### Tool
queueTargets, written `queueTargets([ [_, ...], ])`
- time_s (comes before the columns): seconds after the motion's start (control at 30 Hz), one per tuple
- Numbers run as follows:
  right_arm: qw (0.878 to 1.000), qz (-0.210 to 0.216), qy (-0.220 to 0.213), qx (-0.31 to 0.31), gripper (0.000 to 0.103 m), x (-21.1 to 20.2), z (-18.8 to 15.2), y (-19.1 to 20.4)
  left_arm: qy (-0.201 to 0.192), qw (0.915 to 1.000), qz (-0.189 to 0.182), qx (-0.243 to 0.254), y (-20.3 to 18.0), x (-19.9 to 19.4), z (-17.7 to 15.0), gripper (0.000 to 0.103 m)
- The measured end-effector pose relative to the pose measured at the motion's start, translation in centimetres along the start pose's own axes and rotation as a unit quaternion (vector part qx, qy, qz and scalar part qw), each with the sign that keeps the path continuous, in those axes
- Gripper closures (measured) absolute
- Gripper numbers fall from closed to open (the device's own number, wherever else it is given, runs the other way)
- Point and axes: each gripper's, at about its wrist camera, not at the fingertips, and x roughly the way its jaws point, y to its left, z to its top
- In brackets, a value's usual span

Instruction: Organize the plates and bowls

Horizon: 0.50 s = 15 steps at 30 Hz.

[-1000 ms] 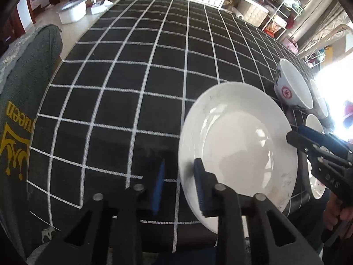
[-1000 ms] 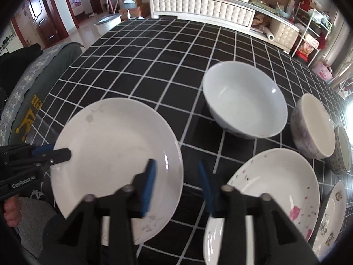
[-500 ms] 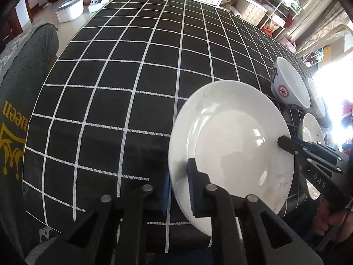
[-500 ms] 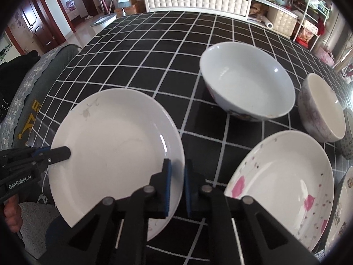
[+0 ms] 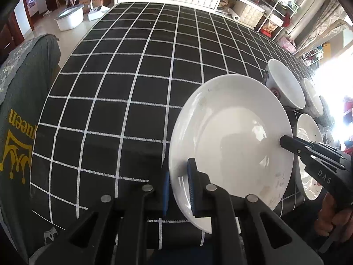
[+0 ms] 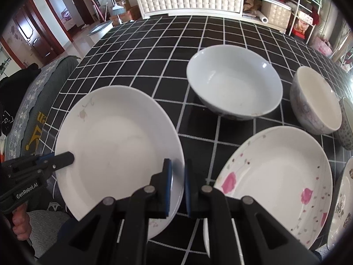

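I have the white plate (image 6: 117,141) pinched from both sides: my left gripper (image 5: 178,185) has its blue ribbed pads closed to the thickness of the rim at the plate's left edge, and my right gripper (image 6: 178,185) clamps the opposite edge the same way, one pad above the rim and one below. The plate is glossy glazed ceramic, round with a broad shallow well and a faint pale flower near its far rim (the print is nearly washed out); it sits at the near edge of the table, tilted in the left wrist view, and I cannot tell whether its underside touches the cloth. The tablecloth (image 6: 167,50) is black fabric with a white stitched grid. To the right of the plate lies a flowered plate (image 6: 275,181), white with pink blossoms and small specks, nothing in it. Beyond them stands a wide white bowl (image 6: 233,84), empty, and beside it a smaller patterned bowl (image 6: 315,101) with a cream interior, also empty. Both bowls are upright on the cloth.
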Motion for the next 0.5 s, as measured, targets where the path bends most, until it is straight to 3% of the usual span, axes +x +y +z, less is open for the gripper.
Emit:
queueTargets([
  [0.5, 0.999, 0.026, 0.028, 0.005, 0.089, 1.0, -0.4, 0.1, 0.018, 0.9996, 0.002, -0.021, 1.3, 1.4, -0.3, 0.09],
])
